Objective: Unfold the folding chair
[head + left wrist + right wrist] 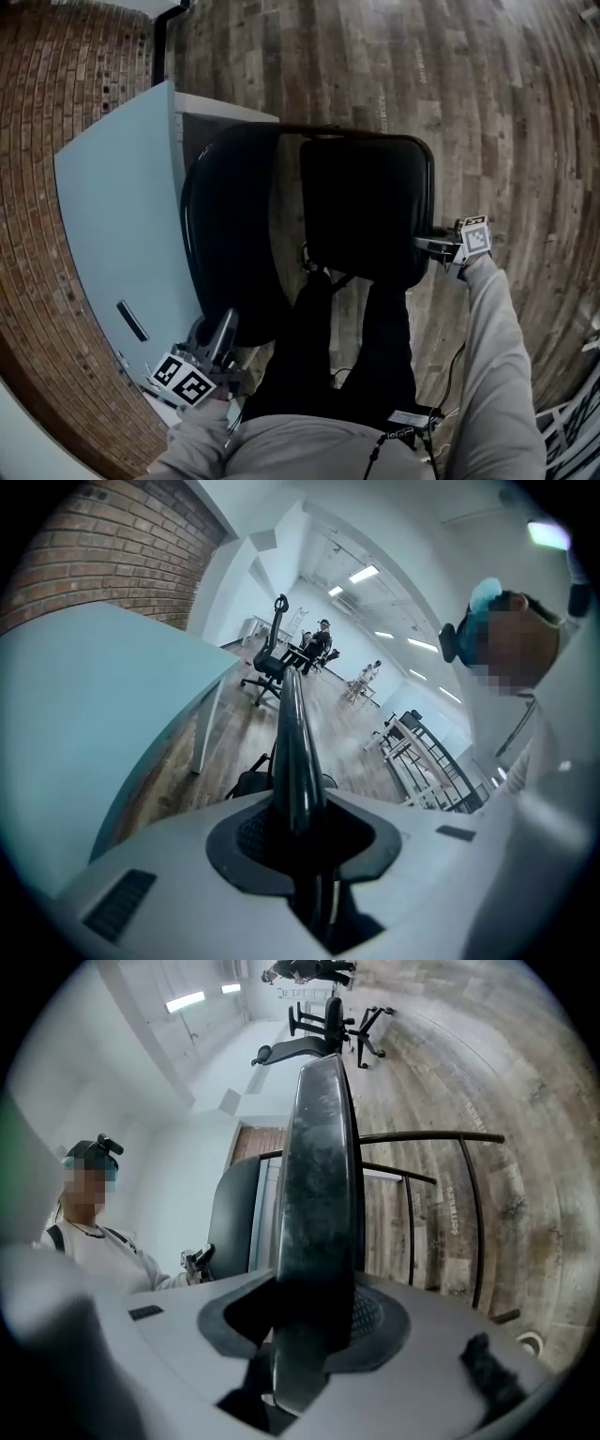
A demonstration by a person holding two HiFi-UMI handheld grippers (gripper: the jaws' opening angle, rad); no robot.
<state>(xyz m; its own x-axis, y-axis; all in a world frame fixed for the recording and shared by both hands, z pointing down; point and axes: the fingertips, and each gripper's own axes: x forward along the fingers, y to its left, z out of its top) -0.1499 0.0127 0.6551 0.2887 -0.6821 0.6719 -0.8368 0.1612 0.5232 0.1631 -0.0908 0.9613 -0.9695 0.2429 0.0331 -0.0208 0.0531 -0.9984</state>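
– Progress on folding chair?
– Standing on wooden floor, just beside pale blue counter. Clamped by left hand-held gripper at frame tube, by right hand-held gripper at seat edge.
– Unfolded yet?
– Partly, by the look, with seat swung away from backrest. Left to do, probably: pressing seat fully down, checking stance.
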